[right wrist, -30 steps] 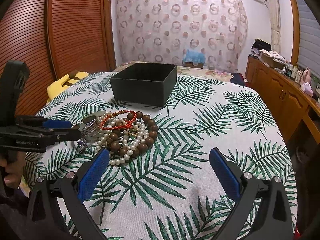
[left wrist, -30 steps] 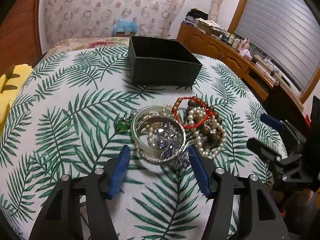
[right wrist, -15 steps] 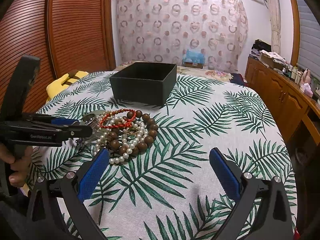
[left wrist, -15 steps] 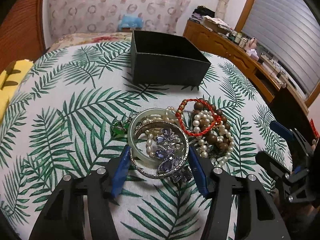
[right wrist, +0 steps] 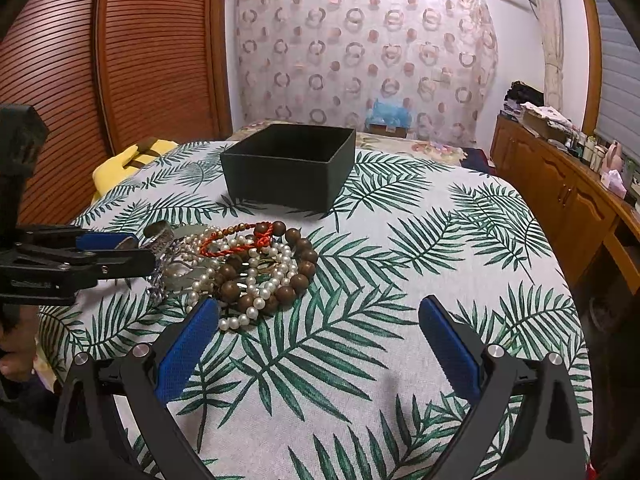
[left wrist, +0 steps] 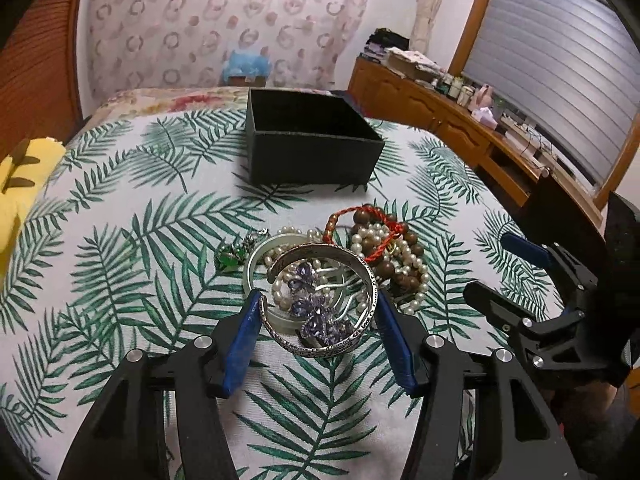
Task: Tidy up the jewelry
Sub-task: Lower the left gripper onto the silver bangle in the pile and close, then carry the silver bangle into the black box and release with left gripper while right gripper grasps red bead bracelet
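A pile of jewelry lies on the palm-leaf tablecloth (left wrist: pixel 120 248): a silver cuff bangle (left wrist: pixel 320 300), a pale jade bangle (left wrist: pixel 256 268), a purple crystal piece (left wrist: pixel 316 316), pearl strands (right wrist: pixel 256 276), brown wooden beads (right wrist: pixel 300 256), a red cord bracelet (right wrist: pixel 236 240) and a green pendant (left wrist: pixel 230 258). My left gripper (left wrist: pixel 320 320) is shut on the silver cuff bangle, its blue pads touching both sides, and tilts it up. My right gripper (right wrist: pixel 320 332) is open and empty, near the pile's right side. An open black box (left wrist: pixel 308 148) stands behind the pile.
A yellow cloth (left wrist: pixel 20 184) lies at the table's left edge. A wooden cabinet (right wrist: pixel 560 192) with small items runs along the right wall. A slatted wooden door (right wrist: pixel 120 60) stands to the left, a curtain (right wrist: pixel 360 52) behind.
My left gripper moved forward over the pile and closed on the silver cuff bangle, which now tilts up. The right gripper stayed still.
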Available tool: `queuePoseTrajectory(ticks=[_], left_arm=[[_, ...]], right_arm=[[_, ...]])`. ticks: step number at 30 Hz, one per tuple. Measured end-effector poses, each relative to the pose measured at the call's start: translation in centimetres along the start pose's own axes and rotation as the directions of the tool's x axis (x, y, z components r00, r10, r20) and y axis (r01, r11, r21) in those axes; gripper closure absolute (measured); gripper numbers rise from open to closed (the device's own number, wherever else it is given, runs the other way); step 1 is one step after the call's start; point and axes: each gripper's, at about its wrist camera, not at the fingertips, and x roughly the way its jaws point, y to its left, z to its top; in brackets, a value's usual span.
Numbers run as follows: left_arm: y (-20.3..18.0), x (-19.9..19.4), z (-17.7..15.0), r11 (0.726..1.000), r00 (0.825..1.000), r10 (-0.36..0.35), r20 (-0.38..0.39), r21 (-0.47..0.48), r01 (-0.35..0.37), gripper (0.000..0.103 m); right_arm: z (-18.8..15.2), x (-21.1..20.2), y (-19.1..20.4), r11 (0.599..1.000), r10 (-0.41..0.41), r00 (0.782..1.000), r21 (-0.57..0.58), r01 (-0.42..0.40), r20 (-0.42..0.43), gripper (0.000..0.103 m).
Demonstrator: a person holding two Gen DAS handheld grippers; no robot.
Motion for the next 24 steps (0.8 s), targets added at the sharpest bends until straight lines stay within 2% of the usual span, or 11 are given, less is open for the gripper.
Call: queuePoseTrajectory(ticks=[5, 8, 11, 13, 16, 22, 24], left_arm=[[0.0, -0.9, 0.2, 1.0, 1.0, 0.005, 0.022, 0.011, -0.005, 0.049], [0.1, -1.5, 0.3, 1.0, 0.999, 0.02, 0.036, 0.018, -0.02, 0.049], [0.6, -2.1, 0.3, 0.999, 0.998, 0.029, 0.051, 0.016, -0.03, 0.049], [0.9, -2.3, 0.5, 0.999, 0.998, 0.034, 0.059, 0.012, -0.035, 0.049], [1.3, -2.4, 0.6, 0.999, 0.997, 0.039, 0.068, 0.008, -0.04, 0.049], [2.1, -2.5, 0.9, 0.999, 0.996, 0.046, 0.076, 0.002, -0.046, 0.049], [2.2, -2.5, 1.1, 0.999, 0.996, 0.048, 0.08, 0.001, -0.048, 0.049]], right_arm=[[0.8, 0.2, 0.0, 1.0, 0.01, 1.0, -0.008, -0.01, 0.003, 0.002], [1.6, 0.6, -0.1, 0.999, 0.043, 0.999, -0.005, -0.043, -0.002, 0.003], [2.4, 1.2, 0.1, 0.996, 0.085, 0.996, -0.015, -0.085, -0.012, 0.013], [3.0, 1.9, 0.5, 0.993, 0.116, 0.993, -0.024, -0.117, -0.026, 0.028], [3.8, 3.0, 0.9, 0.988, 0.148, 0.988, -0.032, -0.15, -0.044, 0.043], [5.2, 5.2, 1.6, 0.978, 0.204, 0.975, -0.026, -0.207, -0.09, 0.068], [5.4, 5.9, 1.6, 0.975, 0.217, 0.97, -0.017, -0.221, -0.11, 0.073]])
